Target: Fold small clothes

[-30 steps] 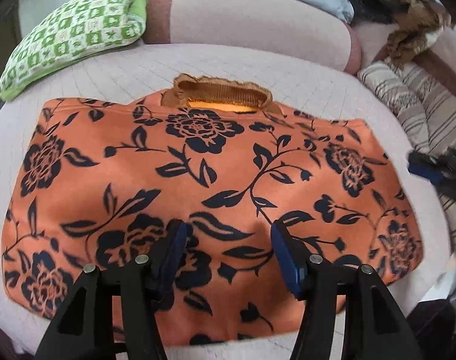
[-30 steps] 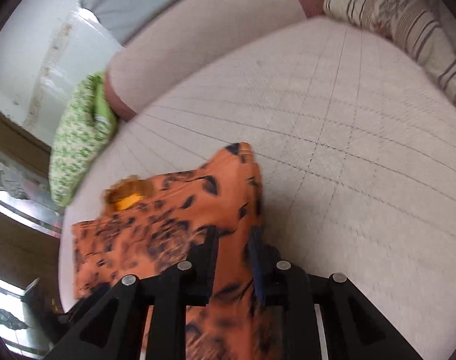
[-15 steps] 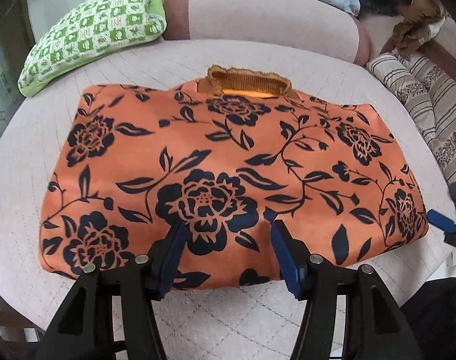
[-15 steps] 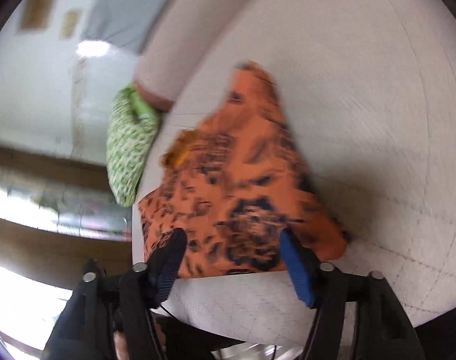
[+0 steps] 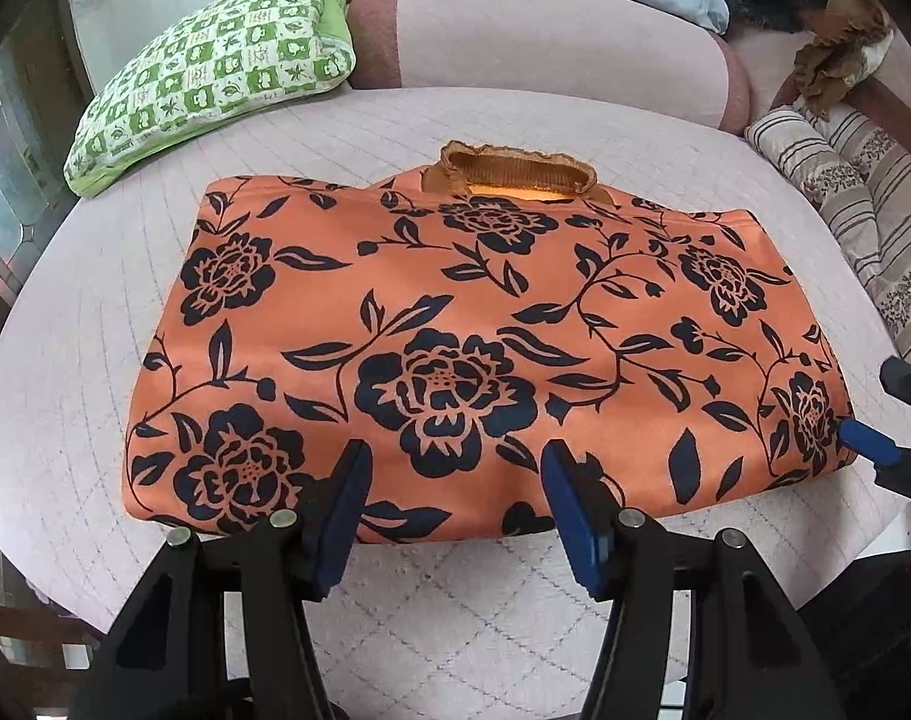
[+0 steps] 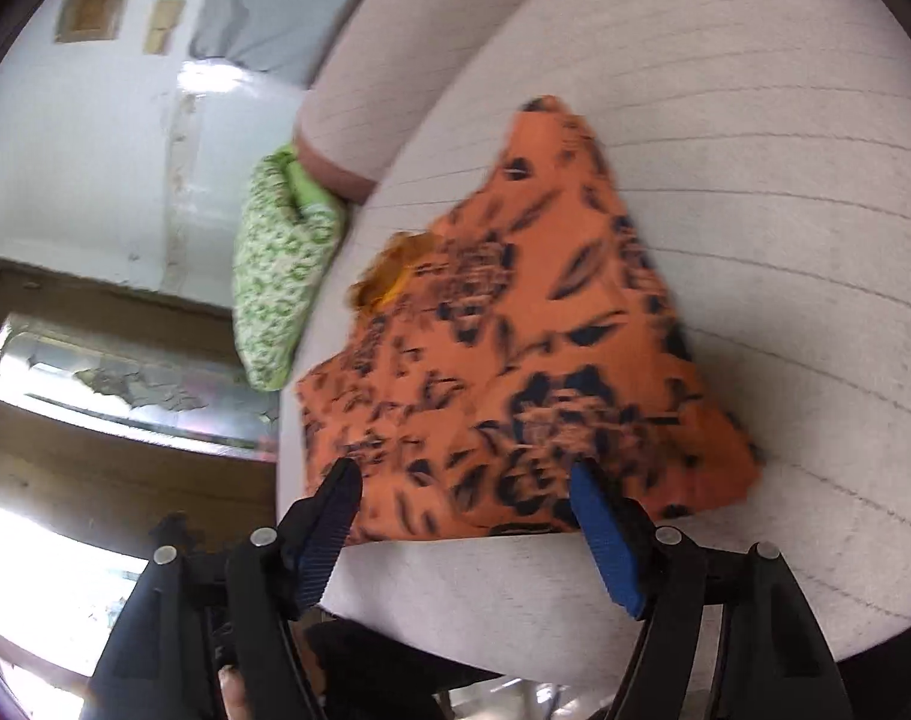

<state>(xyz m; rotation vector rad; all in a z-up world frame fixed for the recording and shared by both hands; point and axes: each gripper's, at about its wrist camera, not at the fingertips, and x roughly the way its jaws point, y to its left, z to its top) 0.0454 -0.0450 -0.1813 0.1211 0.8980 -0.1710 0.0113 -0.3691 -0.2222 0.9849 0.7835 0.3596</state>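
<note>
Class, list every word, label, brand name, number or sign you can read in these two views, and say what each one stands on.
None can be read.
Green checked cushion: its squares hold small leaf and flower motifs and perhaps tiny lettering, too small to read.
Orange floral garment: printed with dark flowers and leaves only; no label shows.
Two framed pieces on the wall: too blurred to tell whether they carry text.

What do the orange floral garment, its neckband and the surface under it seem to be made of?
Orange garment: smooth woven fabric, possibly satin-like, judging by its soft sheen and printed dark flowers. Neckband: ribbed knit in brownish orange, with fine parallel ridges. Surface: pale quilted cloth, matte, with stitched diamond lines; the fibre cannot be told.
</note>
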